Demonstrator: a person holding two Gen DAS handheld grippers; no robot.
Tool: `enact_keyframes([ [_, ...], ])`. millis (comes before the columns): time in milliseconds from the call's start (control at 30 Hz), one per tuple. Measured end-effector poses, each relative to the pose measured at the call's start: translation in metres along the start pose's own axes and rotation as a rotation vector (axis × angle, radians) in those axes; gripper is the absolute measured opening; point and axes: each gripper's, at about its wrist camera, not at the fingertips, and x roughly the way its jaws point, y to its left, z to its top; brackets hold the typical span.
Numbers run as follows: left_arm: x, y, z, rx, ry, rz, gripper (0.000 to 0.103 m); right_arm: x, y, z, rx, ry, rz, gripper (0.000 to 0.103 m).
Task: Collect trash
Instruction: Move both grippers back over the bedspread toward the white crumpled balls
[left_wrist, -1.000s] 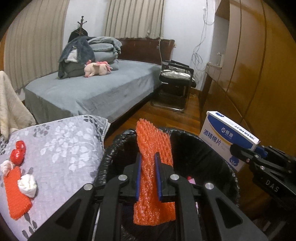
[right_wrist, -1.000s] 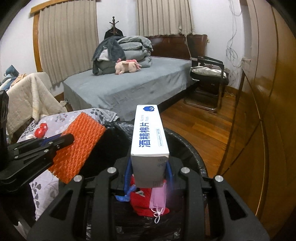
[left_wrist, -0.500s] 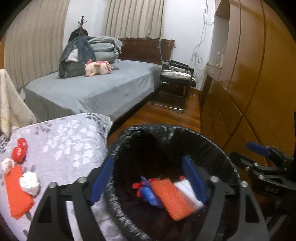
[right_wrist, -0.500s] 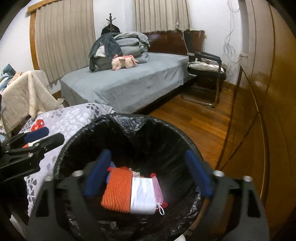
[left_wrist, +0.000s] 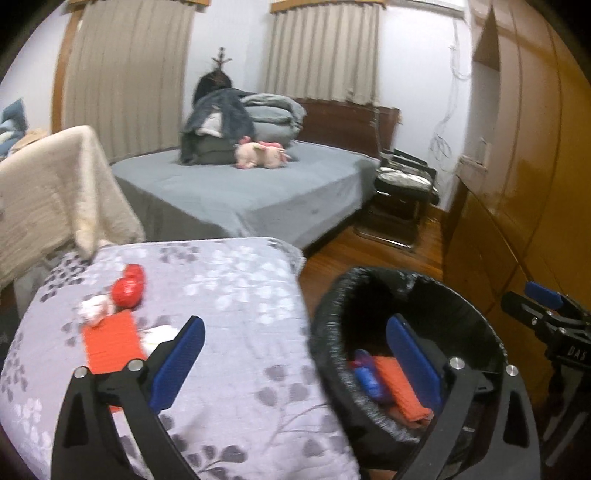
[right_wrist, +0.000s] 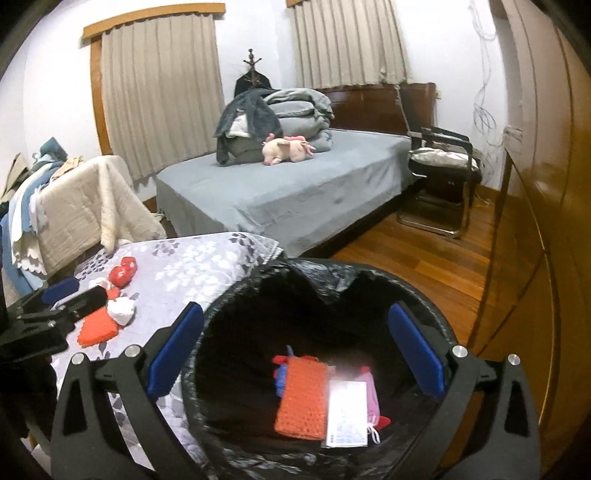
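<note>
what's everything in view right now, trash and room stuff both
trash bin: 1, black liner, on the floor right of the table
foam net in bin: 1, orange, beside the box
box: 1, white, in the bin
foam net on table: 1, orange, left part of the table
crumpled tissues: 2, white, by the table's foam net
red wrappers: 1 cluster, behind the tissues
table: 1, grey floral cover
bed: 1, grey, behind the table
plush toy: 1, pink, on the bed
chair: 1, black, right of the bed
left gripper: fingers open, empty
right gripper: fingers open, above the bin
</note>
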Motion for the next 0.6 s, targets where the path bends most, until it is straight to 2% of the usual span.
enact_keyframes([
  [600, -0.04, 0.104, -0.015, -0.114, -0.04, 0.187, 0.097, 0.036, 0.103, 0.011, -0.124, 0.017, 0.116, 0.098],
])
